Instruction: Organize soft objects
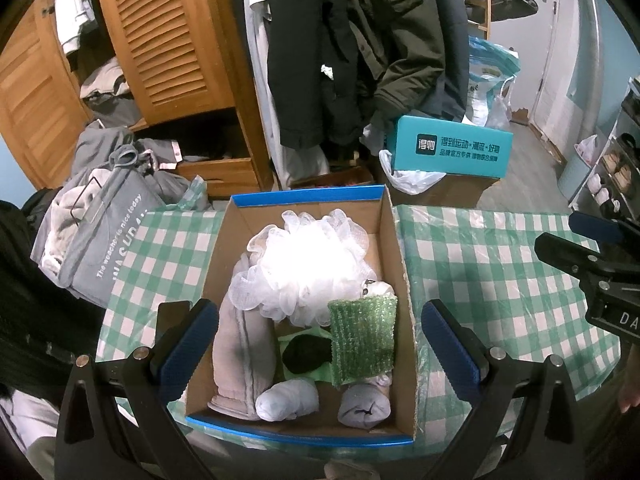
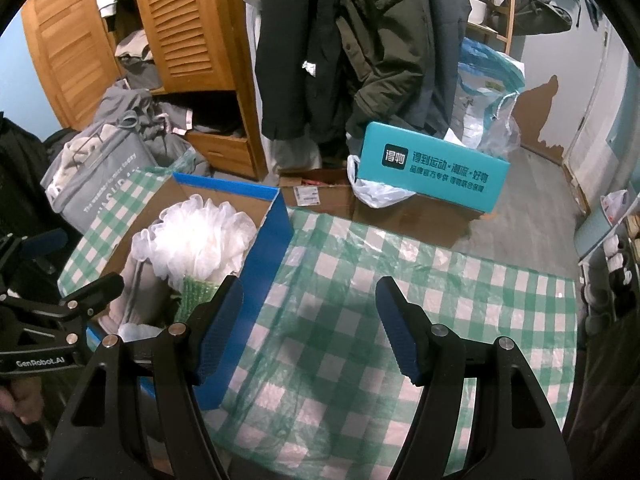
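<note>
Centrally in the left view, the open, blue-rimmed cardboard box [image 1: 394, 248] of soft items lies straight ahead of the wide, empty left gripper [image 1: 320, 344], long axis running away. The right gripper [image 2: 310, 328], likewise wide and empty, hovers over bare green-checked tablecloth [image 2: 440, 280]; the box sits at its left.

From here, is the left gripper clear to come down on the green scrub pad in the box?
Probably yes. The left gripper is open right above the open-topped box, and the green scrub pad lies on top of the pile, uncovered. The white bath pouf sits just behind it.
</note>
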Tool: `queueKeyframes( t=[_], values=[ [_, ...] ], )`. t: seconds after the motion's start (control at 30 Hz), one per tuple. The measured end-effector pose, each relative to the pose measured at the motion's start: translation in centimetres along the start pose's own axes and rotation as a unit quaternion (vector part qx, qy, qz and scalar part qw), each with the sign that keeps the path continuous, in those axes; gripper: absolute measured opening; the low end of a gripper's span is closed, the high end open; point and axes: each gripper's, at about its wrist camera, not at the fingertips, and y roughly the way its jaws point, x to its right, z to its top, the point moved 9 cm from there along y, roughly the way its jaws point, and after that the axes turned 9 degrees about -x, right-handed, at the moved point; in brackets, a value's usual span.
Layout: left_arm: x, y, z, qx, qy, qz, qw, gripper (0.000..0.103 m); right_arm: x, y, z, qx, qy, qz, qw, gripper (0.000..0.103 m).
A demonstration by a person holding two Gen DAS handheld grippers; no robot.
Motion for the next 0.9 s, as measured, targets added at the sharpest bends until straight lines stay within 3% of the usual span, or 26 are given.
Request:
queueKeyframes(
  t=[0.9],
  values=[
    [-0.31, 0.46, -0.32, -0.006, 0.001, 0.003, 1.0, 0.102, 0.01, 0.33, -0.21, -0.007, -0.005, 0.001, 1.0, 0.068]
  ],
)
